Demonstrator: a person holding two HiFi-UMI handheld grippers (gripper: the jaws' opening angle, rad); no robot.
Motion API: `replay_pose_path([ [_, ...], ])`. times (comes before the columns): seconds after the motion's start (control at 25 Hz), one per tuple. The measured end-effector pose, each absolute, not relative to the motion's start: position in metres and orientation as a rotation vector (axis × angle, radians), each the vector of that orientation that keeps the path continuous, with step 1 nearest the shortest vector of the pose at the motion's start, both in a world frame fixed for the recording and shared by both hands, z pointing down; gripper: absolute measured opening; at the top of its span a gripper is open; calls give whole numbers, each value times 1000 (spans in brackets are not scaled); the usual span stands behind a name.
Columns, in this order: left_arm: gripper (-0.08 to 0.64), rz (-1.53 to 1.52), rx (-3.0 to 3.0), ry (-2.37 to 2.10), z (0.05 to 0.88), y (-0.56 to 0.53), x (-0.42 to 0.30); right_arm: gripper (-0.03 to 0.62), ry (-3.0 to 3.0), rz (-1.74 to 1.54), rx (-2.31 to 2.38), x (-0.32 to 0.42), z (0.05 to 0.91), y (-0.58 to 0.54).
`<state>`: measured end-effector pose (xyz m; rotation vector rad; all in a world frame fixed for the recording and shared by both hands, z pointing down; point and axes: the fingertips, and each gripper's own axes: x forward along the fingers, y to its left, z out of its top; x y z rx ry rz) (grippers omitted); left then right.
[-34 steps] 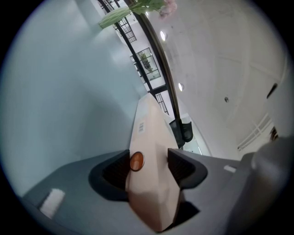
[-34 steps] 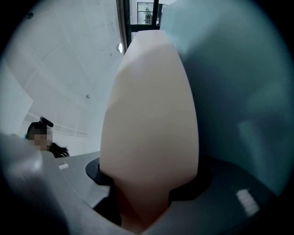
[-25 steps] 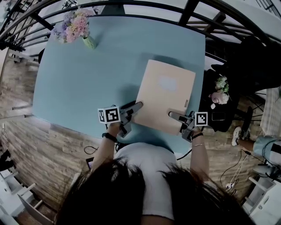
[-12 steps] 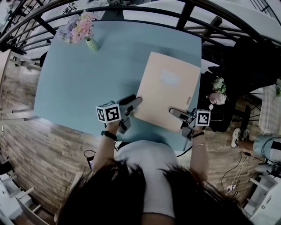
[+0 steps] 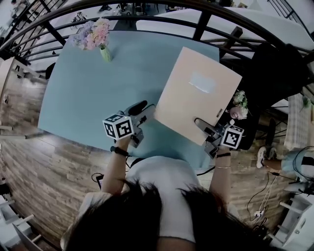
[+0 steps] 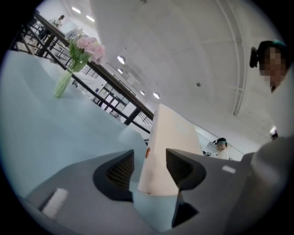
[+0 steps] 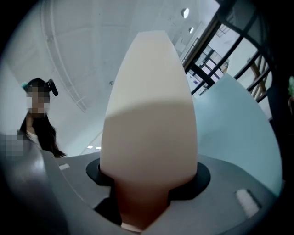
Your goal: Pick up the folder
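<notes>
The beige folder (image 5: pixel 198 98) hangs tilted above the light blue table (image 5: pixel 88 88), held by its two near corners. My left gripper (image 5: pixel 147 109) has the near left corner between its jaws, which have just been closing; in the left gripper view the folder (image 6: pixel 170 137) stands edge-on between the jaws of my left gripper (image 6: pixel 149 158), against the right-hand pad and close to the other. My right gripper (image 5: pixel 198 121) is shut on the near right edge. In the right gripper view the folder (image 7: pixel 151 114) fills the gap of my right gripper (image 7: pixel 149 176).
A vase of pink flowers (image 5: pixel 93 37) stands at the table's far left corner. A dark railing (image 5: pixel 206 14) curves behind the table. A small flower pot (image 5: pixel 239 110) sits on a dark stand right of the table. A person (image 6: pixel 271 59) stands nearby.
Both grippers have risen with the folder, which has come up off the table and tilted, its far end swinging right. Both grippers have rolled.
</notes>
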<state>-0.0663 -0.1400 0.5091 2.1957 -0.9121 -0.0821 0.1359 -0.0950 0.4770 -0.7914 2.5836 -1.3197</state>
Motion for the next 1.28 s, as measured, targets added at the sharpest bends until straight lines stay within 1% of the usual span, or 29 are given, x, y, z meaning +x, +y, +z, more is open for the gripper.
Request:
replay_pose_path([
  [0.24,254,-61,2339,-1007,472,-141,-74,295,2676,-1082,-1109,143,449,-90],
  [0.56,211,86,2479,-1180,442,-142,-70,288,2745,-733,-1495,155,422,-88],
  [0.88,145,194,2574,-1338,427,-142,-68,282,2690,-425,-1809,173,404,-90],
  [1.0,126,232,2594,-1356,428,-143,-67,281,2659,-359,-1884,177,400,-91],
  [1.16,77,263,2589,-1376,433,-146,-66,278,2646,-284,-1965,180,398,-92],
  [1.28,58,263,2588,-1406,436,-148,-66,278,2637,-231,-2019,183,400,-93],
])
